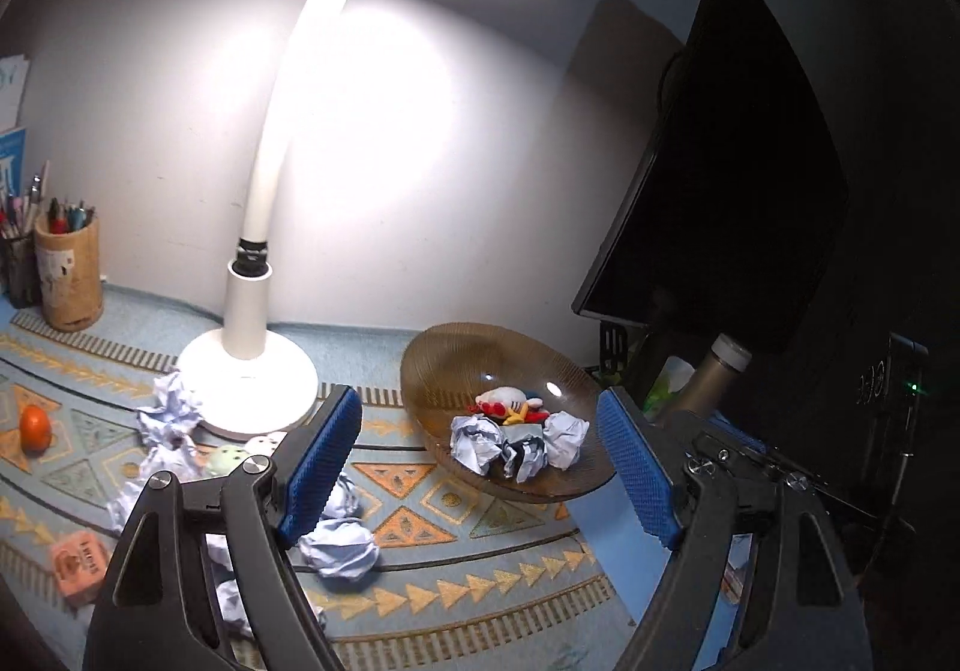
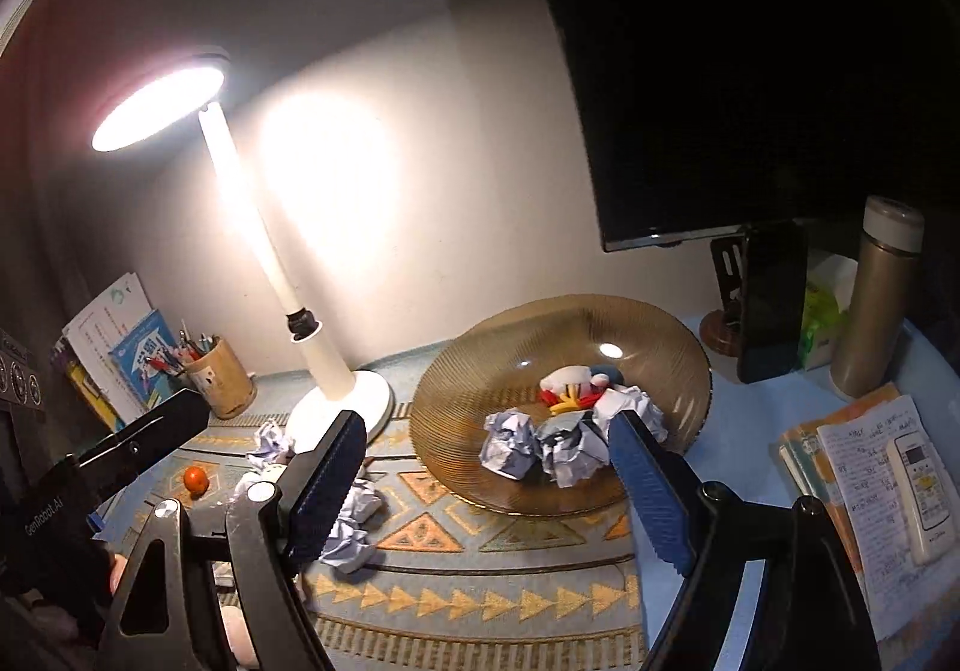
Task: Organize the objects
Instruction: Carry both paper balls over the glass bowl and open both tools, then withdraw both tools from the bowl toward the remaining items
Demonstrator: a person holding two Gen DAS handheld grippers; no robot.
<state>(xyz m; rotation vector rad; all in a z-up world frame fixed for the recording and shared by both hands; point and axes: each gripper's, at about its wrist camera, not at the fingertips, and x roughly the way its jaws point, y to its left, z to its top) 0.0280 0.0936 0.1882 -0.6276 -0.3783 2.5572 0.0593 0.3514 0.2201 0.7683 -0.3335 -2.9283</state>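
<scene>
A brown ribbed glass plate holds three crumpled paper balls and a small red, white and yellow plush toy. Several more paper balls lie on the patterned mat near the lamp base. My left gripper is open and empty, held above the mat in front of the plate. My right gripper is open and empty, just in front of the plate. The left gripper's body shows at the left in the right wrist view.
A lit white desk lamp stands left of the plate. An orange, a pink eraser, pen holders, a dark monitor, a flask, a phone on a stand, books and a remote surround the mat.
</scene>
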